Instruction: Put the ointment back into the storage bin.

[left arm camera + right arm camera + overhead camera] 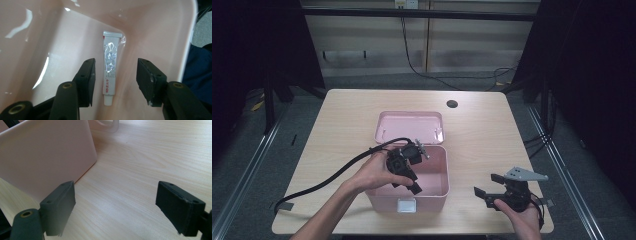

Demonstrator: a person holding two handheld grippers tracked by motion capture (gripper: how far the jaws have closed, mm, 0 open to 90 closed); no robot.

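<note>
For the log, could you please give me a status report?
Left gripper open inside pink box, over tube. Right gripper open, idle above table. Nothing obstructing.

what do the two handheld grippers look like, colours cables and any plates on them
Both are black with two blocky matte jaws and brass-ringed screw holes. The left gripper trails a thick black cable across the table. The right gripper carries a grey three-cornered plate. No sleeves show.

Pale wooden table [347, 115] on grey floor [242, 165], beige panelled wall [462, 45] behind, black curtains [602, 75] at both sides.
</note>
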